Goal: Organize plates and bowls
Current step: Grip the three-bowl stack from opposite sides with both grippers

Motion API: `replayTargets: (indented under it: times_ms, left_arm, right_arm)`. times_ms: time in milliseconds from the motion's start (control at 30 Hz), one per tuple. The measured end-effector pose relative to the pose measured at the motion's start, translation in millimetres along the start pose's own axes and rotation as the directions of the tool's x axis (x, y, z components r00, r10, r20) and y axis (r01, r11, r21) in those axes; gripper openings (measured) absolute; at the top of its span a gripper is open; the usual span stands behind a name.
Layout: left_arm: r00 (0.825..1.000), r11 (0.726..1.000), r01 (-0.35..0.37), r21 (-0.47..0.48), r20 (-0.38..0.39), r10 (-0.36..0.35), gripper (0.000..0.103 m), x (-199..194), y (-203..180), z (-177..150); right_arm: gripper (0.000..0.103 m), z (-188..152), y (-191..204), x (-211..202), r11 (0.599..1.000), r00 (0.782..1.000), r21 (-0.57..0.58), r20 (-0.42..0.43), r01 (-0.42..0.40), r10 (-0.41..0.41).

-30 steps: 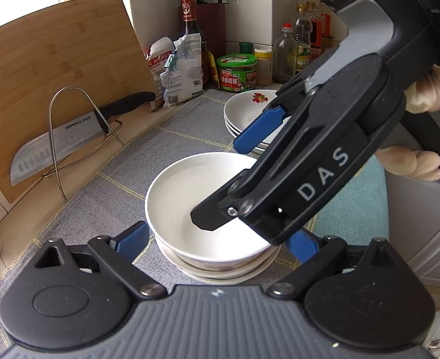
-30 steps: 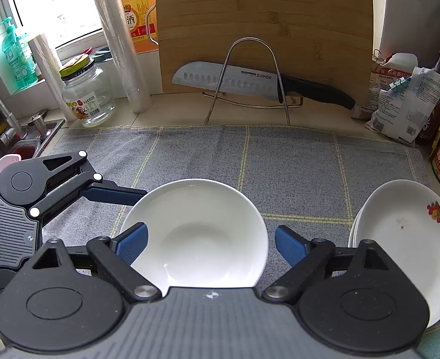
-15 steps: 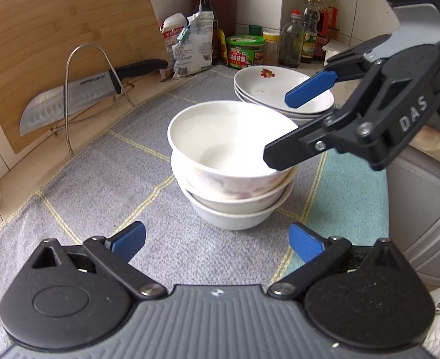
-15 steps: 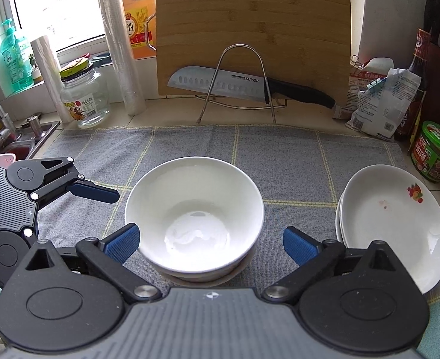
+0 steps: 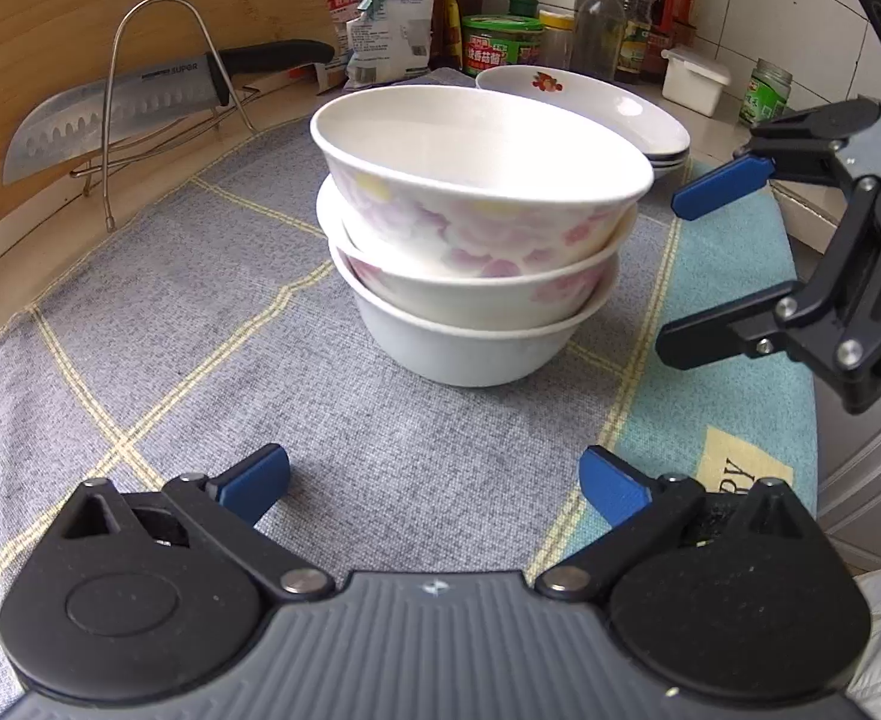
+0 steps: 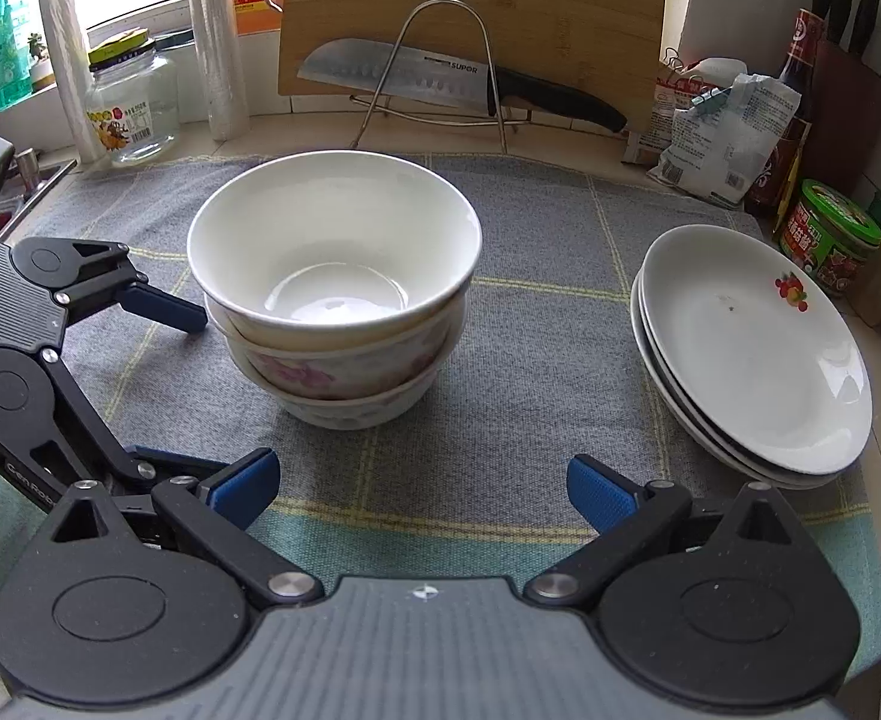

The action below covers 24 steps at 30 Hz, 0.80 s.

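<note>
Three plates (image 6: 758,354) beside stacked bowls (image 6: 332,294)

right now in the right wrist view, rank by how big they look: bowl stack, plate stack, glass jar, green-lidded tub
1. bowl stack and plate stack: too alike to rank
2. glass jar
3. green-lidded tub

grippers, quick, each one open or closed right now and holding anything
Left hand-held gripper: open, holding nothing, just been opening; bowls sit ahead, outside its jaws.
Right hand-held gripper: open, holding nothing, just been opening.
</note>
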<state>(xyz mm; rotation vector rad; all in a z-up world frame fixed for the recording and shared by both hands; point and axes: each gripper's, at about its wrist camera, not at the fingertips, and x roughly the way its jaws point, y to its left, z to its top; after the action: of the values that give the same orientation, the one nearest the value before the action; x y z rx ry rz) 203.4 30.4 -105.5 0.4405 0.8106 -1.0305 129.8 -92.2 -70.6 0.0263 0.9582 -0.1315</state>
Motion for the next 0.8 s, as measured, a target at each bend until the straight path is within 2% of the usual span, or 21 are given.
replayTargets:
  times_ms: [133,233,500,700,800]
  left_arm:
    - [0.998,0.999,-0.050,0.006,-0.022,0.050,0.102,4.9,-6.7,5.6]
    - [0.995,0.996,-0.084,-0.029,-0.048,0.082,0.102,6.8,-10.4,10.6]
    - [0.988,0.985,-0.141,-0.095,-0.077,0.134,0.103,10.8,-14.9,16.0]
    - [0.986,0.983,-0.150,-0.103,-0.090,0.141,0.103,9.6,-15.0,16.8]
    - [0.989,0.990,-0.123,-0.069,-0.087,0.117,0.102,8.2,-13.1,17.2]
  right_arm:
    - [0.103,-1.8,-13.8,23.0,0.998,0.999,-0.041,-0.017,-0.046,0.045]
    - [0.103,-1.1,-23.0,34.0,0.992,0.997,-0.098,-0.007,-0.083,0.083]
    - [0.103,10.4,-27.5,54.1,0.944,0.976,-0.248,-0.014,-0.216,0.219]
    - [0.103,14.6,-25.6,58.3,0.914,0.964,-0.316,-0.014,-0.256,0.265]
    - [0.103,17.8,-26.3,61.2,0.908,0.962,-0.327,-0.019,-0.262,0.271]
